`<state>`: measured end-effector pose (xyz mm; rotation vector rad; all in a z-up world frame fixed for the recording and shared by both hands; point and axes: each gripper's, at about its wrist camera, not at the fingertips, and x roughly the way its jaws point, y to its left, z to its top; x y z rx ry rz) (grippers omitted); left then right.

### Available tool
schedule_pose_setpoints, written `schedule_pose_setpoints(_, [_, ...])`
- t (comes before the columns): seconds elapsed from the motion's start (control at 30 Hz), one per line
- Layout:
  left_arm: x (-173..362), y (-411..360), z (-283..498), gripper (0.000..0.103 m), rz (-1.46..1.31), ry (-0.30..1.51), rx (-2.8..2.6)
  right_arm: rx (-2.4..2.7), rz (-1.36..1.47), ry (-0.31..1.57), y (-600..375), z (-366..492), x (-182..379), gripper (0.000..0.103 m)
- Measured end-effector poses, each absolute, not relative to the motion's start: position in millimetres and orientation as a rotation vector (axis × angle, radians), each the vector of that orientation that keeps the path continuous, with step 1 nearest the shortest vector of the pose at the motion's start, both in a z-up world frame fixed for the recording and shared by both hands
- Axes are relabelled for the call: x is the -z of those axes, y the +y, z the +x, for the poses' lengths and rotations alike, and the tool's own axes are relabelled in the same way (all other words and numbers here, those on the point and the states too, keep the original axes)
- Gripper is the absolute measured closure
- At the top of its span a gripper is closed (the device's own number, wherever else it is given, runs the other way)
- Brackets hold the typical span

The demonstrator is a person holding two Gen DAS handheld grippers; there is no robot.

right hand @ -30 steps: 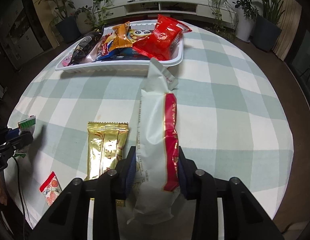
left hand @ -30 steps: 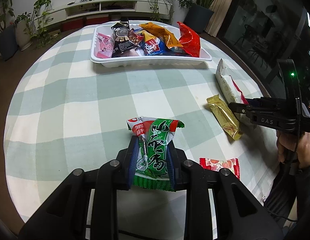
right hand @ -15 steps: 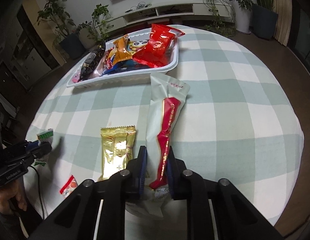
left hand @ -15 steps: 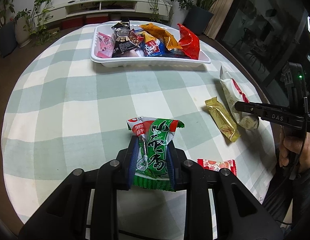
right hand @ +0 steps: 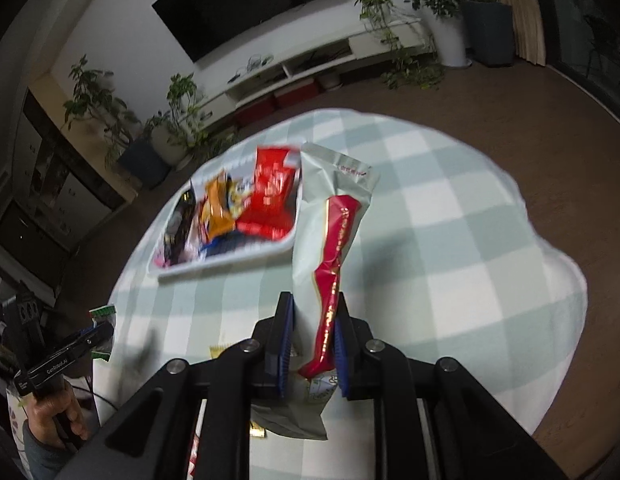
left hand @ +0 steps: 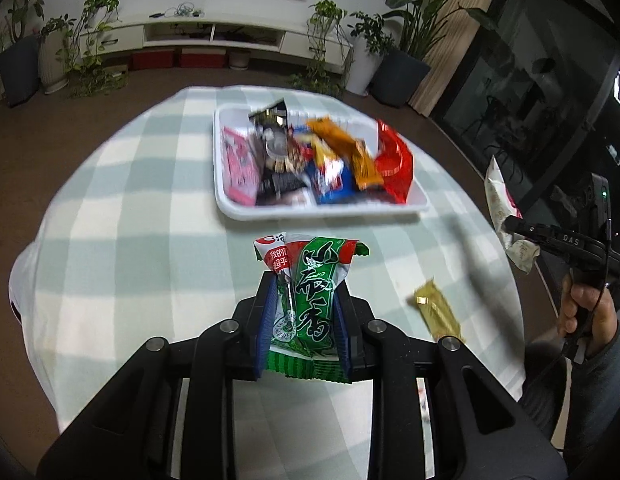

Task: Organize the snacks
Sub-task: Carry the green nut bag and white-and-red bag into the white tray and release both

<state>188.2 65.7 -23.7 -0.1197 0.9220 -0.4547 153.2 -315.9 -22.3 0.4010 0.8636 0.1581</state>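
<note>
Snacks in both of my grippers, held above the table. My left gripper (left hand: 305,312) is clenched on a green packet (left hand: 310,300); its blue pads press the packet's two sides, and the packet's red-and-white top edge sticks out past the fingertips. My right gripper (right hand: 312,332) grasps a long white bag (right hand: 330,240) with a red stripe. Its jaws have just been closing, with the bag between them, and now they pinch the bag near its lower end; the rest of the bag stands up past the fingertips. In the left wrist view the same bag and gripper show at the right edge, with a hand (left hand: 588,312) on the handle.

Beyond both grippers lies a white tray (left hand: 322,212) on the green-and-white checked tablecloth (left hand: 149,240). The tray holds a pink packet, a dark one, a blue one, an orange one and a red one, leaning side by side. Motion blur hides their print.

A gold packet (left hand: 436,312) lies flat on the cloth, to the right of the green packet and well apart from the tray.
</note>
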Motion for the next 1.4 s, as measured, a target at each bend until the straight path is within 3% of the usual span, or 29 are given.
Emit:
schedule_pose_setpoints(0.2, [-17, 53, 242, 0.079, -0.090, 0.877, 0.463, -0.263, 0.328, 0.784, -278, 187, -30, 0.083])
schedule_pose_setpoints(0.4, [-28, 17, 292, 0.079, -0.058, 0.887, 0.489, -0.349, 0.278, 0.781, -228, 234, -45, 0.083])
schedule_pose_setpoints(0.83, [27, -37, 366, 0.079, -0.002, 0.963, 0.467, -0.306, 0.239, 0.936, -198, 320, 19, 0.083])
schedule_pose_setpoints(1.4, [86, -40, 392, 0.077, -0.010, 1.014, 0.432, -0.256, 0.162, 0.996, -182, 343, 57, 0.083])
